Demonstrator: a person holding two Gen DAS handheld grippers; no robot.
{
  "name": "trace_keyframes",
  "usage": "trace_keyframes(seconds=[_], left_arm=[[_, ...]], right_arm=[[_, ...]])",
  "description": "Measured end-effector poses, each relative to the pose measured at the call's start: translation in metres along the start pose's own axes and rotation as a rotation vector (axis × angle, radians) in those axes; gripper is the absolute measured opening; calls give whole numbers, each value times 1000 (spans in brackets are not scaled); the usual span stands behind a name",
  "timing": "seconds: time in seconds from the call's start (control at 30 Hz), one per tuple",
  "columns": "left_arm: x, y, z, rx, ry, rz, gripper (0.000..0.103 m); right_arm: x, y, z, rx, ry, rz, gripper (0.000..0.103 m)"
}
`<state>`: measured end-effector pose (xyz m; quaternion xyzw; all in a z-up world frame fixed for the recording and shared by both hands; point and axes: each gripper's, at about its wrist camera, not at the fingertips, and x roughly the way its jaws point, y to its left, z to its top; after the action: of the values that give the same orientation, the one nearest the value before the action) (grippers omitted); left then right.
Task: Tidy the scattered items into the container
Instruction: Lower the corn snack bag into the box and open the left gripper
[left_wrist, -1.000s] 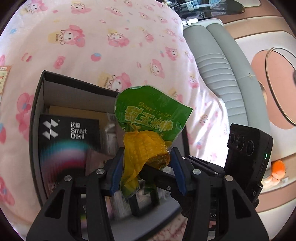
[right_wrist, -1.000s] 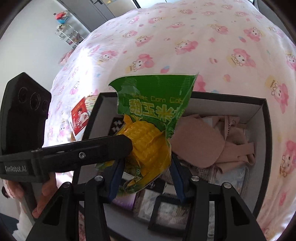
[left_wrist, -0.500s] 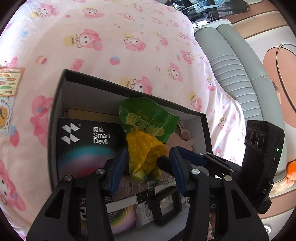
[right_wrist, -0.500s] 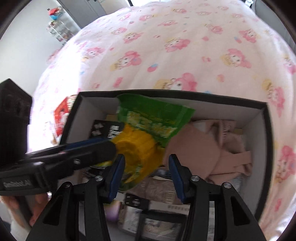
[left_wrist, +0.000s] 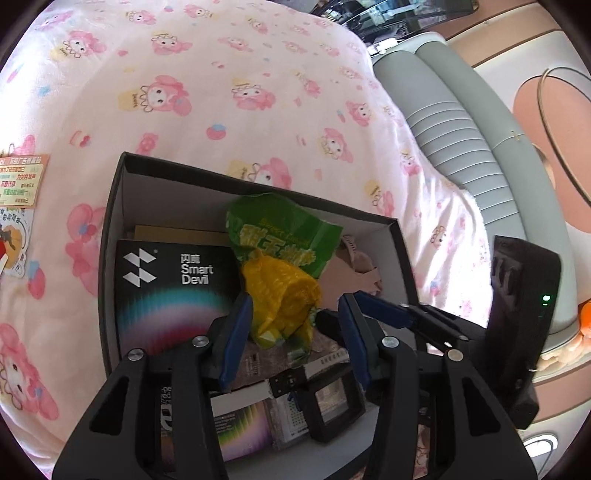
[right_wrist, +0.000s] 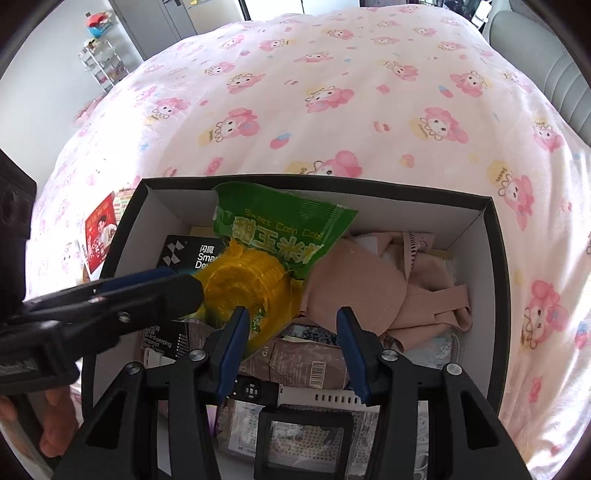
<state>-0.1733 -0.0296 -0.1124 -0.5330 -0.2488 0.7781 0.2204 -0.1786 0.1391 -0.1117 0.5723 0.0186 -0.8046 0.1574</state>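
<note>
The green-and-yellow plastic sweet-corn packet (right_wrist: 266, 266) stands tilted inside the black cardboard box (right_wrist: 496, 258), green end toward the far wall. The left gripper (left_wrist: 291, 328) clenches its yellow end; whether the right gripper (right_wrist: 291, 345) grips it, I cannot tell.

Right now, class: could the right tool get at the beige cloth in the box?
Probably yes. The cloth lies uncovered in the box, just ahead of the right tool; the corn packet sits beside the cloth, not over it.

Glossy crinkled plastic corn packet (right_wrist: 273, 254), matt black cardboard box (right_wrist: 496, 258) with white inside, soft printed cotton bedsheet (right_wrist: 332, 92)
</note>
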Motion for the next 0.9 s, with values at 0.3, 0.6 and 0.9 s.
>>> trace_keyframes(seconds=[0.3,0.6,0.9], left_arm=[[9,5,3,8,23,108,42],[2,-2,2,46,-7,4,42],[16,-6,2,53,35,88,42]], right_arm=[[17,14,-2,-1,33,67,41],[-3,9,-3,3,-42,-37,41],[-16,0,-10,-7,-55,-111,41]])
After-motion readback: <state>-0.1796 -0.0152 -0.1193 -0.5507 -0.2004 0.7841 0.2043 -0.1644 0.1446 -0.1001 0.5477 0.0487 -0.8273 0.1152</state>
